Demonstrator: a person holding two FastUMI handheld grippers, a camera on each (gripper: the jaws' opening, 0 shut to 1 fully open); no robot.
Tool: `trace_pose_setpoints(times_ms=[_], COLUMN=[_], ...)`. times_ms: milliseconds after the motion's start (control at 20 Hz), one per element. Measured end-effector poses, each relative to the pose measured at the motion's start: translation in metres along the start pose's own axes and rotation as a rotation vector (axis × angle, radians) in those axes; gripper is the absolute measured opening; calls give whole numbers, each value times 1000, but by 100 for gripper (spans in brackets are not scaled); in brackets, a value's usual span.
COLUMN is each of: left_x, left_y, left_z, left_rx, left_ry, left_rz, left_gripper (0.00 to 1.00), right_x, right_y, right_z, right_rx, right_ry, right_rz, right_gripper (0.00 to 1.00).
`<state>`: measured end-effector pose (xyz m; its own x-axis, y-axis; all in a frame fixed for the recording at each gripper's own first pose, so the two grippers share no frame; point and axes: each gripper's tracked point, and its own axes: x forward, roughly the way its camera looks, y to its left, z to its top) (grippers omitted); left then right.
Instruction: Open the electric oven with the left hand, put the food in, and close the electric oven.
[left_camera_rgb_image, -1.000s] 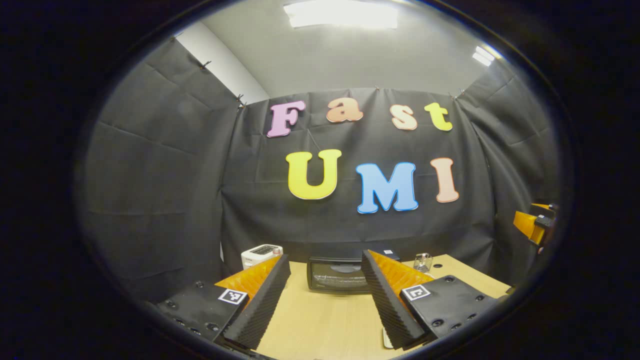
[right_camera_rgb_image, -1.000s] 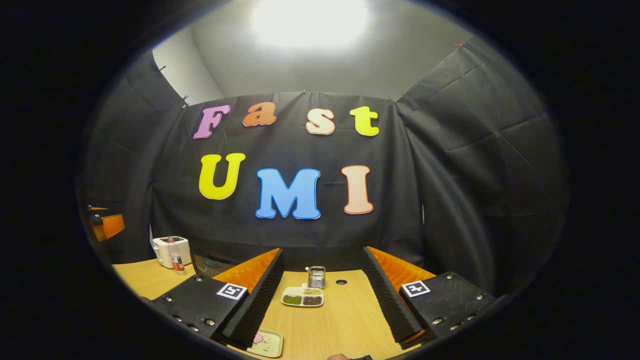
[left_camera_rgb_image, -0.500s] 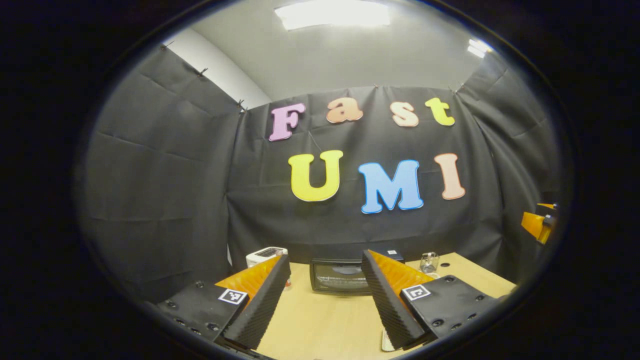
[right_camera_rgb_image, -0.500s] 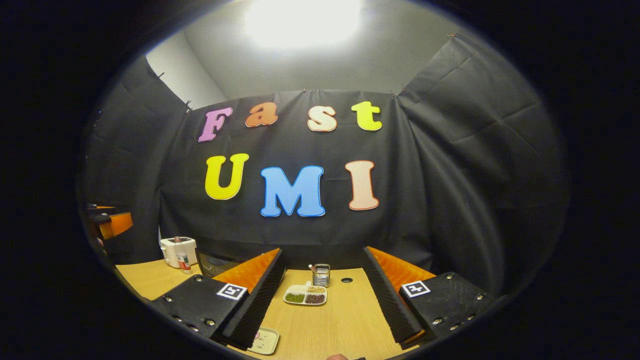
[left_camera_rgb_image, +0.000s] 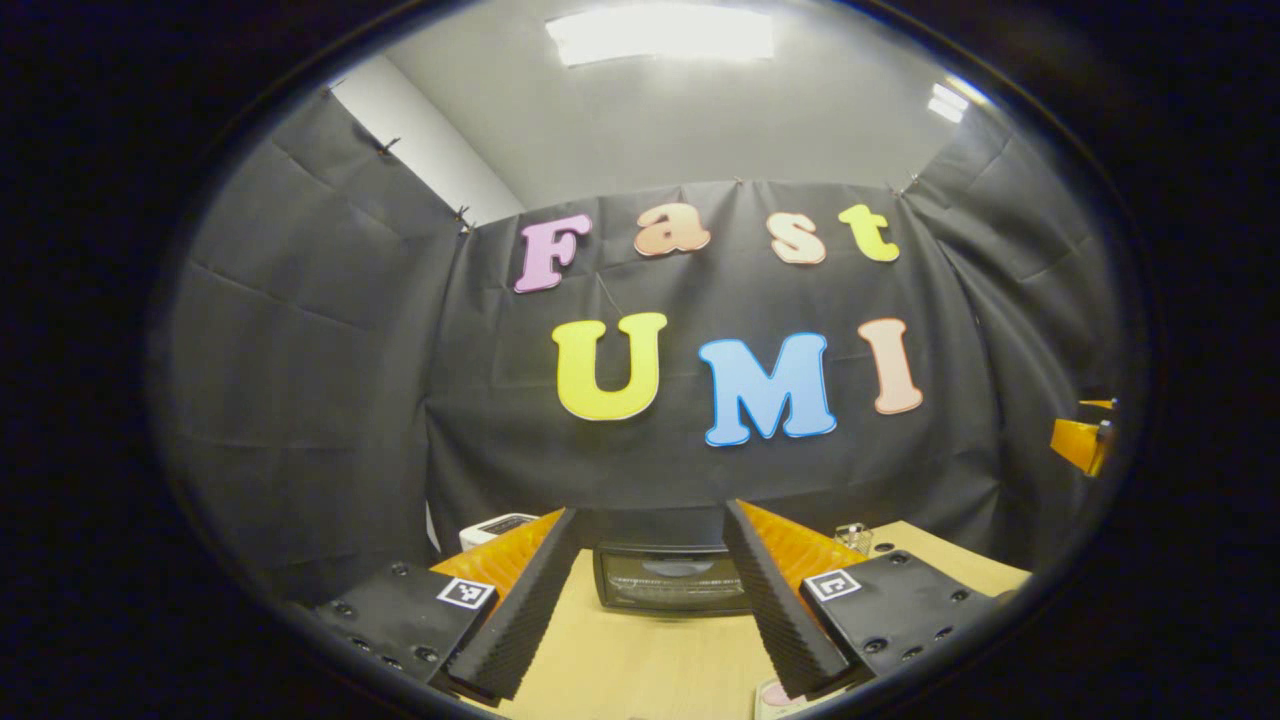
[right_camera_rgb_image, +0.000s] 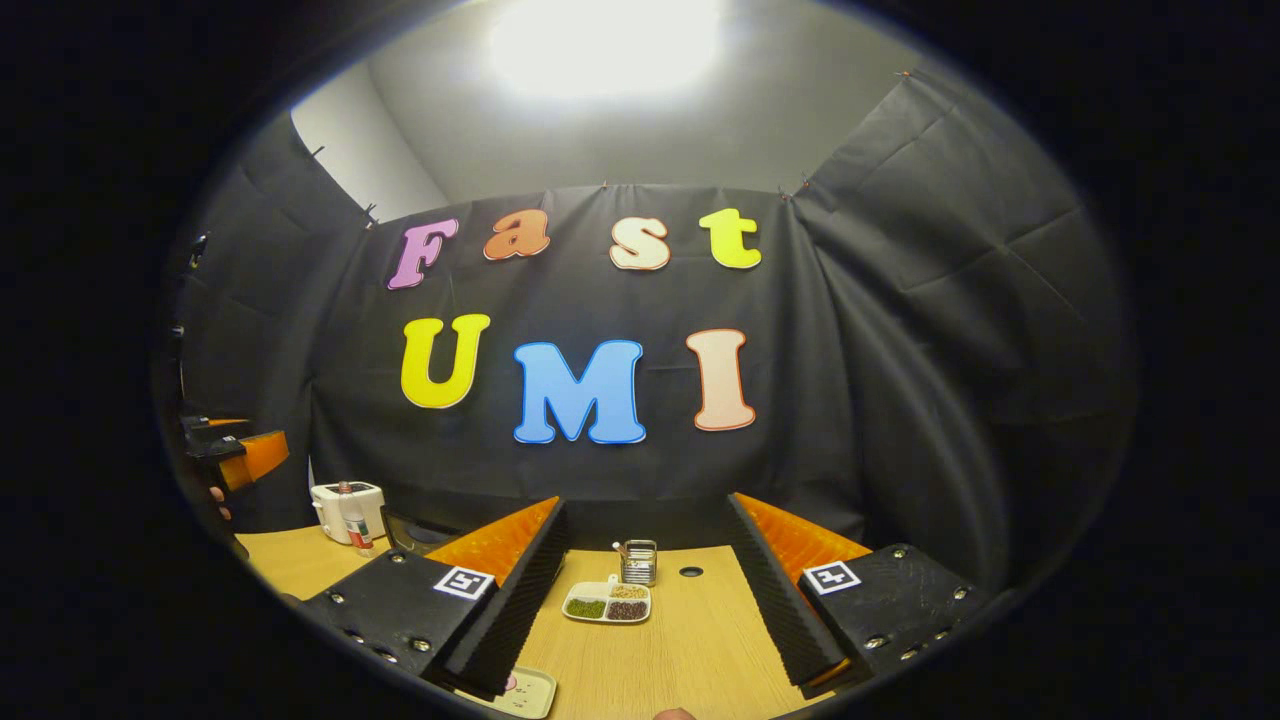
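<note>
Task is at its start: the electric oven (left_camera_rgb_image: 672, 577) stands at the back of the desk (left_camera_rgb_image: 640, 665) with its door shut, so opening, loading and closing are all left to do, as far as the two views show. In the left gripper view the oven sits straight ahead, framed between the fingers of the left hand-held gripper (left_camera_rgb_image: 645, 590), whose jaws are spread wide with nothing between them and well short of the oven. Oven orientation: glass door faces forward toward the camera; long axis runs side to side, parallel to the back wall. No handle detail can be made out at this range. A white toaster (left_camera_rgb_image: 497, 526) stands left of the oven, a small wire holder (left_camera_rgb_image: 852, 537) right of it. The food appears to be the pink item on a small plate (right_camera_rgb_image: 522, 692), near the front desk edge, well in front of the oven; it is partly hidden behind a finger, so its kind cannot be told. The right hand-held gripper (right_camera_rgb_image: 645, 595) is also spread wide and empty, hovering above the desk, pointing at a divided tray (right_camera_rgb_image: 606, 603) of grains that lies right of the oven. Judgement: next move is the left hand-held gripper closing on the oven door.
</note>
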<state>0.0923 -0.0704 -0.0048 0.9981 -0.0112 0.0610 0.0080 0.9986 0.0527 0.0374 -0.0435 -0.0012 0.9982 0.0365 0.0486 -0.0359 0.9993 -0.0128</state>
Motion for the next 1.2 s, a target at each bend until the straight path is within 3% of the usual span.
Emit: trace_pose_setpoints(times_ms=[450,600,650,750,800,1000,1200], left_x=[115,148,159,180,190,223,255], left_y=[0,-7,-11,-16,-20,-35,-47], left_z=[-52,-71,-78,-95,-102,-136,-174], left_rx=[16,18,15,10,9,16,15], left_ry=[48,70,78,105,118,166,226], left_rz=[-90,-121,-132,-152,-164,-217,-247], left_gripper=[100,97,100,97,100,97,100], right_x=[31,40,43,52,57,70,77], right_y=[32,32,33,35,34,31,30], right_z=[-14,-19,-21,-27,-28,-31,-37], right_rx=[-13,-40,-43,-44,-47,-72,-92], right_ry=[28,40,46,62,66,80,107], right_rz=[-49,-83,-91,-105,-115,-165,-209], right_gripper=[97,97,97,97,97,97,97])
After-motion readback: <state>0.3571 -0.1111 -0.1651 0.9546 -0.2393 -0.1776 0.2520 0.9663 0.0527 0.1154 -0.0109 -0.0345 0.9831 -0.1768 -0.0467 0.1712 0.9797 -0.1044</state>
